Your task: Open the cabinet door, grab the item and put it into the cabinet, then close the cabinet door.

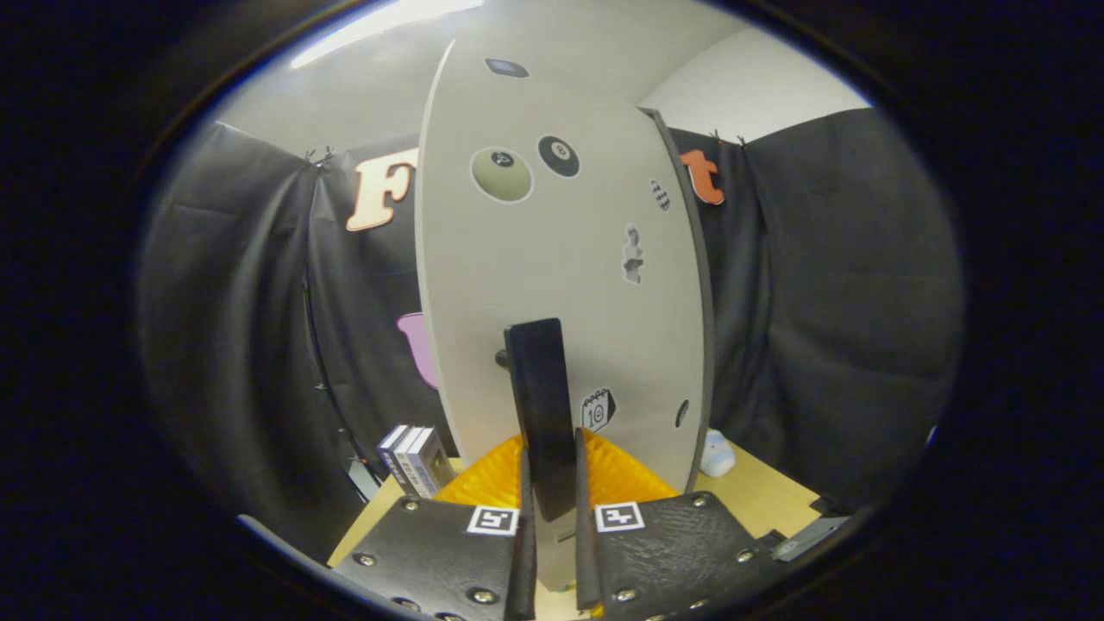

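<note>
The cabinet door is a pale panel with several stickers, standing upright right in front of me. Its dark side edge shows along the right. A black vertical handle sticks out from the door on a small stud. My gripper is shut on the lower end of this handle, one finger pressing on each side. An orange ribbed item lies on the table at the foot of the door, just beyond the fingers and partly hidden by them.
A few small boxes stand on the wooden table to the left of the door. A small white object rests by the door's right edge. Black cloth walls close in on both sides.
</note>
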